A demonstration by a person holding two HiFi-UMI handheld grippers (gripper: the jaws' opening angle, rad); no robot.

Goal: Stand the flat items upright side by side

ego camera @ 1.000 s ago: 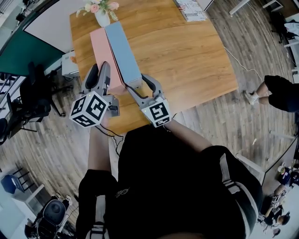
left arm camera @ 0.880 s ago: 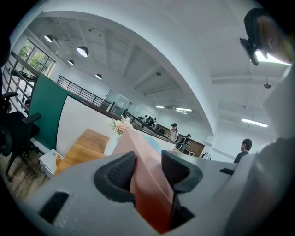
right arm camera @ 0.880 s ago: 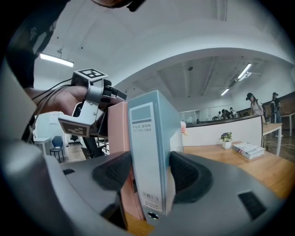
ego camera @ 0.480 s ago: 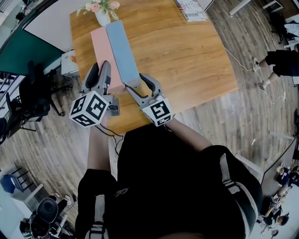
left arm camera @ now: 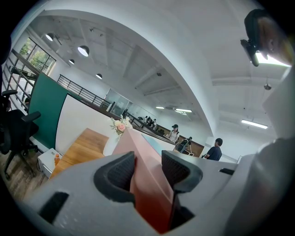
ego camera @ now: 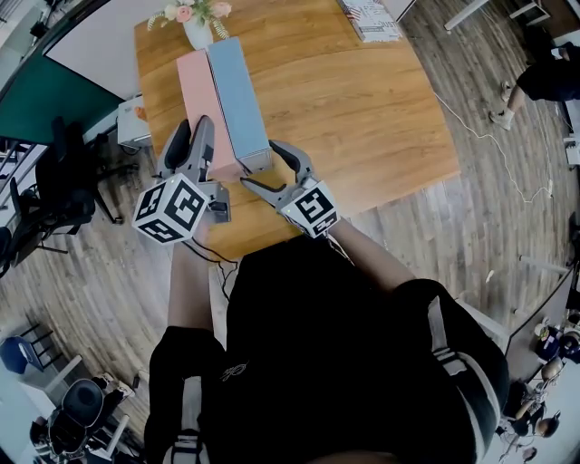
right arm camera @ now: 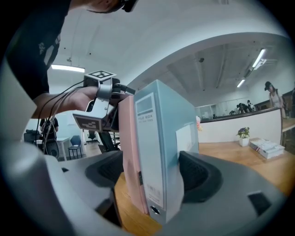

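Where the wooden bench (ego camera: pixel 362 109) runs toward its 11 o'clock corner, the pink file box (ego camera: pixel 201 104) and blue file box (ego camera: pixel 237 91) stand upright, long sides touching, with the blue at the pink's 3 o'clock. The left gripper (ego camera: pixel 190 138) is clenched on the near end of the pink file box; its own view shows both pads (left arm camera: pixel 119 174) pressed to the box's faces. The right gripper (ego camera: pixel 261 165) is at the near end of the blue file box, jaws just been opening; the box end sits between them, the pad on the pink side stands clear, and the grip is released. A vase of flowers (ego camera: pixel 198 32) sits at 12 o'clock of the boxes' far ends, just beside them. A stack of printed papers (ego camera: pixel 370 18) lies at the bench's 1 o'clock edge, well apart
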